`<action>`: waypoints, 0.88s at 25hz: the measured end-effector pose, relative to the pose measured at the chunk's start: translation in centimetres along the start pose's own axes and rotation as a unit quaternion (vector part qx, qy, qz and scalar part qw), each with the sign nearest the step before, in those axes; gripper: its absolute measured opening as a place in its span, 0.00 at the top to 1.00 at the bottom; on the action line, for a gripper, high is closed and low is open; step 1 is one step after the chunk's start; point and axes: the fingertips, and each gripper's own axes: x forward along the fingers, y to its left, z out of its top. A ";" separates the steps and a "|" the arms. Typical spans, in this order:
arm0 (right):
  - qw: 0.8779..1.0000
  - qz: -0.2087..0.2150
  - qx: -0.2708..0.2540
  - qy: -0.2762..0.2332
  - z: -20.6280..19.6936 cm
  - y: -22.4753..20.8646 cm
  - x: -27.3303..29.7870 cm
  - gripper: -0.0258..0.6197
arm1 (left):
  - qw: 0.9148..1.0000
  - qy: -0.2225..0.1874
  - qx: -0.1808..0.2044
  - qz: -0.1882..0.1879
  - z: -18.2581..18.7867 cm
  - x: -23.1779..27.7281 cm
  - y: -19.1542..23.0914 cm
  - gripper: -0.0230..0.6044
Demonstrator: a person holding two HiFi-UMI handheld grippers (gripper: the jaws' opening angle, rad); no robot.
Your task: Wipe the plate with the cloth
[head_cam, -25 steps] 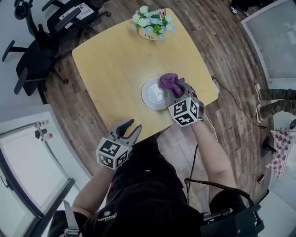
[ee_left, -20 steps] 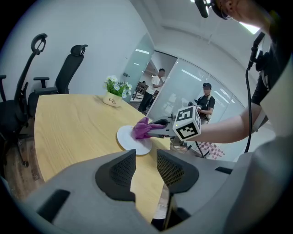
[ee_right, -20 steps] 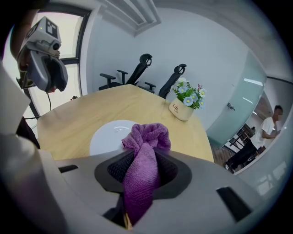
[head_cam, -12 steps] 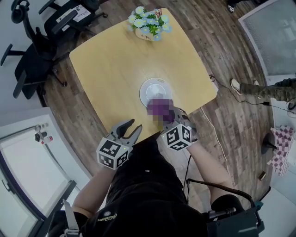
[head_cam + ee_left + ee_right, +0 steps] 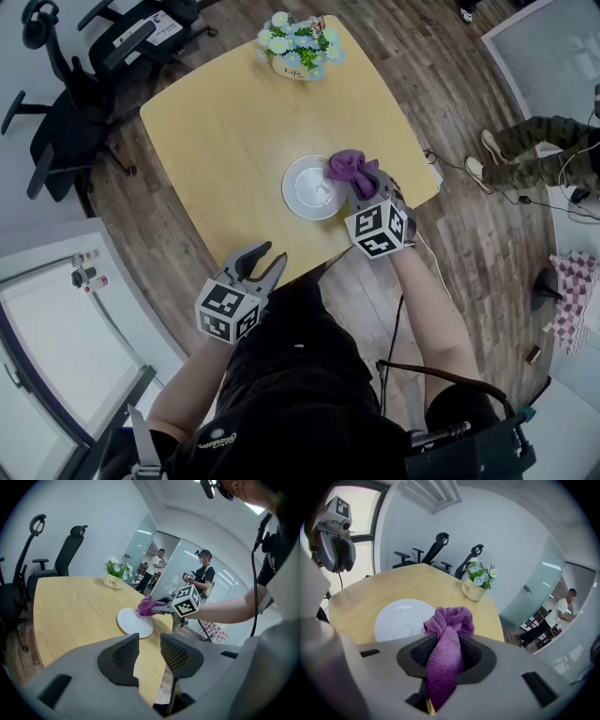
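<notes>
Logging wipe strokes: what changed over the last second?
The right gripper, clamped on the purple cloth, drew back toward the person off the white plate, then swung forward again to the plate's right rim. The open left gripper, plate and flower pot stayed put.

left gripper jaws apart, right gripper clenched

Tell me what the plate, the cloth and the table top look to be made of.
Plate: white and glossy, with bright glints on it; probably glazed ceramic, though hard plastic would look alike.
Cloth: purple, soft, with a fine looped pile; likely microfibre or terry.
Table: pale yellow, smooth, low sheen, faint grain; wood veneer or laminate, cannot tell which.
</notes>
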 end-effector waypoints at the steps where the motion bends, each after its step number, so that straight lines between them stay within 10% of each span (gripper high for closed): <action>1: 1.000 -0.002 -0.001 0.005 -0.2 -0.4 0.3 0.81 | 1.000 0.000 -0.001 0.001 0.0 -0.1 0.0 0.74; 22: 0.999 0.026 -0.020 0.004 -2.2 5.6 -3.2 0.81 | 1.000 0.008 0.012 -0.014 0.2 0.8 -1.2 0.74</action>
